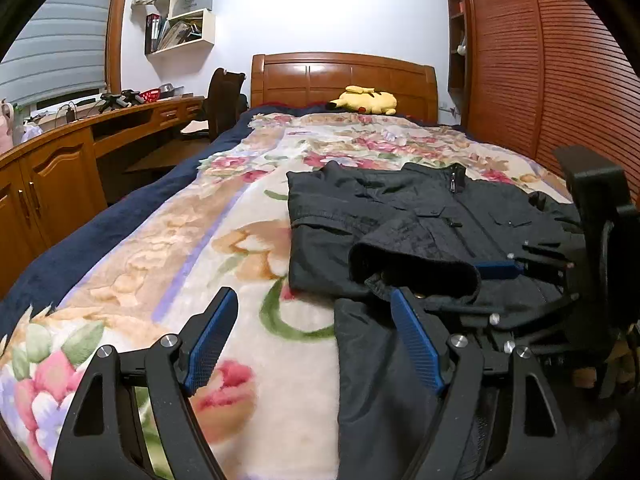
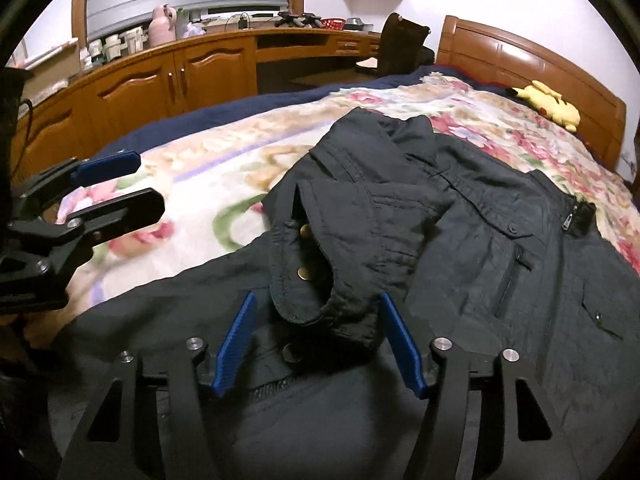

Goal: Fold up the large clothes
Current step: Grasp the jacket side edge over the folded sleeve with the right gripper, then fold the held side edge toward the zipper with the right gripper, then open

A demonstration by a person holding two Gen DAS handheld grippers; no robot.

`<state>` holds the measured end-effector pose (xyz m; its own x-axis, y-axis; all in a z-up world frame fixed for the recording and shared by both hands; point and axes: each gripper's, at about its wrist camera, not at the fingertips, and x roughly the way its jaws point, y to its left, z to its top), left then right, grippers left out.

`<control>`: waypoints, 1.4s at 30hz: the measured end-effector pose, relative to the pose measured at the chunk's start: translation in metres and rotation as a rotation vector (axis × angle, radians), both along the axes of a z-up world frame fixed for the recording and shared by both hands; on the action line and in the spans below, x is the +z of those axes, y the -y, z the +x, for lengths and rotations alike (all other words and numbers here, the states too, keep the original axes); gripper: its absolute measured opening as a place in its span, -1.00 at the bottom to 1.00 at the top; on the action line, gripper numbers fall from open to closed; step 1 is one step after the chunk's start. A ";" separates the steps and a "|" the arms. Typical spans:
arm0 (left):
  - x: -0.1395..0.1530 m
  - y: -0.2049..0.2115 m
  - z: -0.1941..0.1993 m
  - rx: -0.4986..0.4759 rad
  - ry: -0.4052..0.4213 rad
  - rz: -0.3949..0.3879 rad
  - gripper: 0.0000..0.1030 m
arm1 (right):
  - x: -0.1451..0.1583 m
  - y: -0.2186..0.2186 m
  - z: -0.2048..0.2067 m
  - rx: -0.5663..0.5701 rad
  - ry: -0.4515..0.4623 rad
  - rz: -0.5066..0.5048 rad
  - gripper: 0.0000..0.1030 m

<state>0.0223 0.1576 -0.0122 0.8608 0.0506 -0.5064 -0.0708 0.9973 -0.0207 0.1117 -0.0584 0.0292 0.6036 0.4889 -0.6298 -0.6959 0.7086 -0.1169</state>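
A dark jacket [image 1: 400,208] [image 2: 480,260] lies spread on the floral blanket [image 1: 180,240], zipper and collar toward the headboard. One sleeve is folded across its front, and the cuff [image 2: 320,280] [image 1: 412,260] with brass snaps points at me. My right gripper [image 2: 318,332] straddles that cuff. The right pad sits at the fabric's edge and the left pad stands clear of it, so the jaws are open. My left gripper [image 1: 314,320] [image 2: 132,184] hovers open at the jacket's left hem, half over bare blanket, with nothing between its fingers.
A yellow plush toy [image 1: 366,100] lies by the wooden headboard [image 1: 344,76]. A long wooden desk [image 1: 120,120] and a dark chair [image 1: 224,96] line the bed's left side. A slatted wardrobe [image 1: 540,60] stands on the right. Bare blanket stretches left of the jacket.
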 end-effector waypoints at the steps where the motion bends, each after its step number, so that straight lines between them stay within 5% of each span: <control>1: -0.001 0.000 0.000 0.000 -0.002 0.002 0.55 | 0.001 0.000 0.002 -0.011 0.008 -0.002 0.13; 10: -0.006 0.006 0.002 0.007 -0.013 0.034 0.55 | -0.004 0.003 0.018 -0.029 0.029 0.033 -0.82; 30: 0.007 0.071 0.005 -0.129 0.014 0.033 0.55 | 0.020 0.091 -0.039 -0.205 0.146 0.174 -0.89; 42: 0.011 0.107 0.003 -0.198 0.023 0.028 0.55 | 0.019 0.133 -0.089 -0.308 0.188 0.130 -0.88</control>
<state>0.0255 0.0507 -0.0010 0.8665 -0.1068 -0.4877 0.1266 0.9919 0.0077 0.0225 -0.1917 0.0483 0.8335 0.3352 -0.4392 -0.4233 0.8983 -0.1178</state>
